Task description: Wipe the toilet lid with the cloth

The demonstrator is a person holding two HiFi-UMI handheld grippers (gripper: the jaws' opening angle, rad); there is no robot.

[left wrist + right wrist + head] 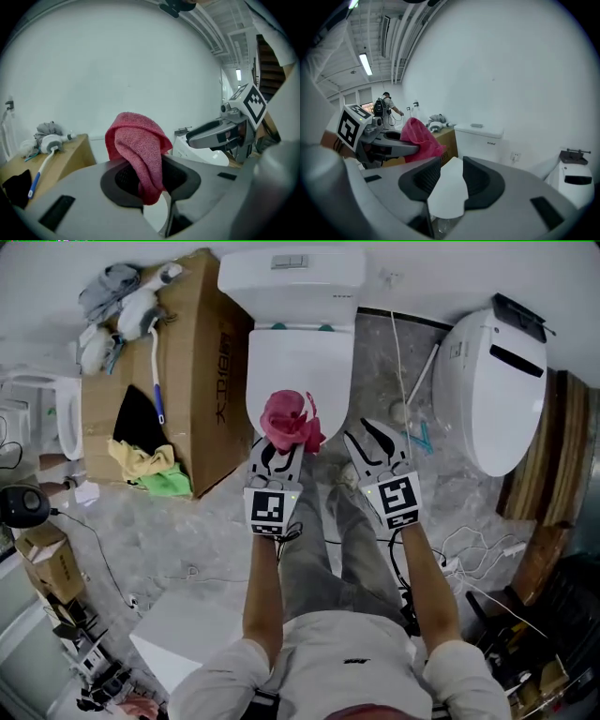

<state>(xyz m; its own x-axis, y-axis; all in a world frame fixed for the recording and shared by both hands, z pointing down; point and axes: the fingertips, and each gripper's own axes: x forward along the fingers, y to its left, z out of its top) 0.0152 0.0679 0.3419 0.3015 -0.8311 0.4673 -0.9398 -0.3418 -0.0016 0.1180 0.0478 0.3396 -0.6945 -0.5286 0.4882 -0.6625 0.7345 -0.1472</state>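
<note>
Forearms (262, 596) reach forward from the person's chest, each hand holding a gripper at the front edge of the closed toilet lid (300, 362). Left gripper (279, 448) is clamped on the cloth (291, 420), a pinkish-red terry rag bunched into a rounded hump above the jaws, with one folded tail hanging down between the pads (123, 176). It sits over the lid's front edge; contact with the lid cannot be told. Right gripper (372, 439) has its jaws apart with nothing between them, just off the lid's front right corner. From the front edge back to the cistern (291, 277) the lid is bare white. A cardboard box (202, 362) crowds the lid's left edge; on the right, grey floor (375, 352) separates it from a second toilet (497, 390)
</note>
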